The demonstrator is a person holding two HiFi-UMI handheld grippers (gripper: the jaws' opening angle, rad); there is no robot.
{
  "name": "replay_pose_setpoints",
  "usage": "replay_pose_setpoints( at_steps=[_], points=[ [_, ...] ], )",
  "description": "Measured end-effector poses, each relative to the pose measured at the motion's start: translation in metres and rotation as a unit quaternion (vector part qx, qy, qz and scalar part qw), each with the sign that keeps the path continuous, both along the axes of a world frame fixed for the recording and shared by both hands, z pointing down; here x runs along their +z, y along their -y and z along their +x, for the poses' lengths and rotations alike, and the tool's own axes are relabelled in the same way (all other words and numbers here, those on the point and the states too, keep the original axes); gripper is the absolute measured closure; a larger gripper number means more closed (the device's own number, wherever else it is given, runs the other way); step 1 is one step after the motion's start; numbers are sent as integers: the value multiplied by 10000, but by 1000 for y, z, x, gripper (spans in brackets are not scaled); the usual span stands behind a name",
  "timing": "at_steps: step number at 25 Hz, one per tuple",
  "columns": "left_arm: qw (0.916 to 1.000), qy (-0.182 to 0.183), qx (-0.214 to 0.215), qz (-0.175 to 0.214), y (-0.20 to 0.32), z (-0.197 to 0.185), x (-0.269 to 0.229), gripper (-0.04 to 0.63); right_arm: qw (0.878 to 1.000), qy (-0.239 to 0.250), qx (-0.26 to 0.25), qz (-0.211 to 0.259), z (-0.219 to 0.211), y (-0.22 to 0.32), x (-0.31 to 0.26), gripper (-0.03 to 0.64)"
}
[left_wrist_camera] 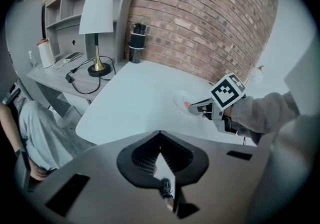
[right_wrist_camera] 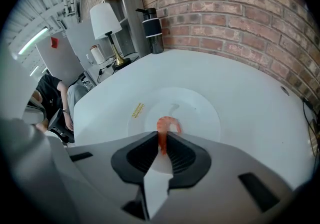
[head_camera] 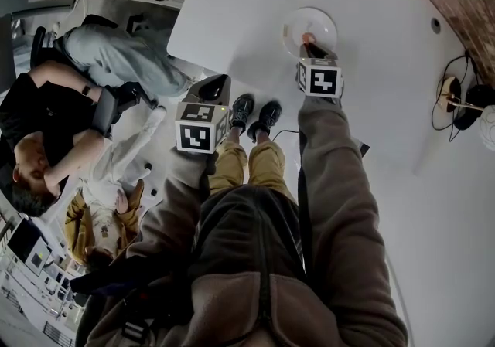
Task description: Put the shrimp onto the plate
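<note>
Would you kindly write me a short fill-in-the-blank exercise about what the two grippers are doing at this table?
1. The tongs of the right gripper are shut on the ___.
2. Below that gripper, on the table, lies a round white ___.
3. The left gripper, held off the table's edge, has its tongs shut on ___.
4. The black bottle stands by a ___ wall.

Missing words: shrimp; plate; nothing; brick.

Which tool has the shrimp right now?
The right tool: its jaws pinch the shrimp over the plate. The left tool is shut on nothing.
</note>
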State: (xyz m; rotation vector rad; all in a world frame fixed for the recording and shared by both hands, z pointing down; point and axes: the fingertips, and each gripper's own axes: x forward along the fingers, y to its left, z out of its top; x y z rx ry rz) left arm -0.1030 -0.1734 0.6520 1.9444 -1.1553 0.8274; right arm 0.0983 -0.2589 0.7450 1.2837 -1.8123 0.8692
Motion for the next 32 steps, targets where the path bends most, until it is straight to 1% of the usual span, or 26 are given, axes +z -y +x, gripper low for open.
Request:
replay_pose_setpoints(
  at_steps=[4,10,18,23,28,32],
  points=[
    [10000,-3,-11,-24,-1,-2,0,591,9999,-63,-79,-63,-1,1,-1,568],
    [10000,-10,8,-25,-4,-4,-2,591,9999,-32,-115,-78,-5,0,-2,566],
    [10000,-11,14,55,-5,-6,-10,591,9996,21,-42,291,0,-2,-23,566],
    [9996,-107,108,249,0,6,-30,591,9968,177,101,774,1,-7,-64,566],
    [9975,-300,199,603,14,29,-63,591,9907,288,265,1301,15,-21,-122,566],
    [9932,-430,418,997,23,47,-102,591,9823,72,249,1854,24,-39,-177,568]
  ],
)
